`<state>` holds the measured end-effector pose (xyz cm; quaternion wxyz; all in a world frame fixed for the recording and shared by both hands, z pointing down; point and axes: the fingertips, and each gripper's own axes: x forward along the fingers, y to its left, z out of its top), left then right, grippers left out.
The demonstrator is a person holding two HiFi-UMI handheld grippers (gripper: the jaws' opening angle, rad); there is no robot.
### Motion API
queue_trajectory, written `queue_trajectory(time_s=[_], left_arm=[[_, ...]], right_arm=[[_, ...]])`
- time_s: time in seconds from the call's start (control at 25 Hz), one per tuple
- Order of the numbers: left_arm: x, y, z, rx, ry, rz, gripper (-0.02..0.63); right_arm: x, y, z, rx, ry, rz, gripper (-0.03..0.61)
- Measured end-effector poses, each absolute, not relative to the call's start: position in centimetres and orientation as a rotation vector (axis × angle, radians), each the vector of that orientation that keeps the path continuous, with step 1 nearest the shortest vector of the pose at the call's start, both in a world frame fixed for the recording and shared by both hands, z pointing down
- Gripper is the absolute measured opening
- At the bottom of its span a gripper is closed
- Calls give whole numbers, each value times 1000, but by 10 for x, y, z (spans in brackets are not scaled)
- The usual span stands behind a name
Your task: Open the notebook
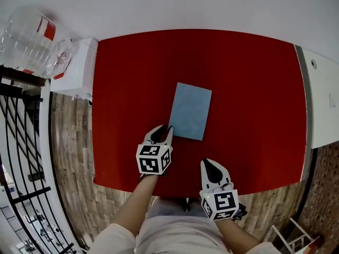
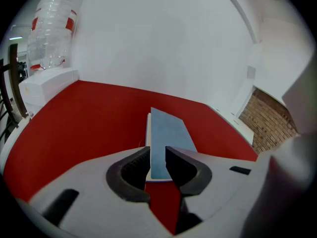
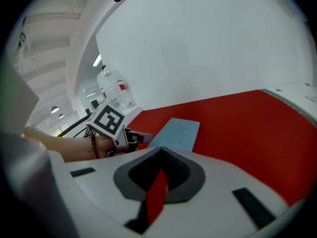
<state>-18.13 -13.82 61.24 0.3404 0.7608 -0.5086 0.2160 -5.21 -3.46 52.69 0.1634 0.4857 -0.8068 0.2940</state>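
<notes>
A closed blue notebook (image 1: 189, 111) lies flat near the middle of the red table (image 1: 254, 89). My left gripper (image 1: 161, 133) sits at the notebook's near left corner, its jaws a narrow gap apart. In the left gripper view the notebook (image 2: 168, 130) shows through that gap of the left gripper (image 2: 157, 152), with white page edges along its left side. My right gripper (image 1: 212, 166) is shut and empty near the table's front edge, to the right of the notebook. The right gripper view shows the right gripper (image 3: 161, 151), the notebook (image 3: 178, 133) and the left gripper (image 3: 138, 138) beside it.
A white box (image 1: 79, 70) carrying a clear water bottle (image 1: 32, 41) stands off the table's left far corner. A black metal railing (image 1: 21, 142) runs along the left over wooden floor. A white ledge (image 1: 323, 99) borders the table's right side.
</notes>
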Motion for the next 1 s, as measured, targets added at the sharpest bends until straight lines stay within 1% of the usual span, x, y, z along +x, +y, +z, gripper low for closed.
queue_trajectory(time_s=[0.16,0.4,0.72,1.0], left_arm=[[-180,-146,635,1950,-1258,580,97],[-175,-150,666,1920,-1175,624,100],[-155,-131,669,1841,-1113,598,100],[-161,-134,673,1693,-1089,525,98]], right_arm=[[-52,-35,537,1389,-2284,867,6],[-45,-38,548,1404,-2254,878,6],[-46,-39,553,1390,-2253,897,6],[-47,-40,558,1387,-2257,907,6]])
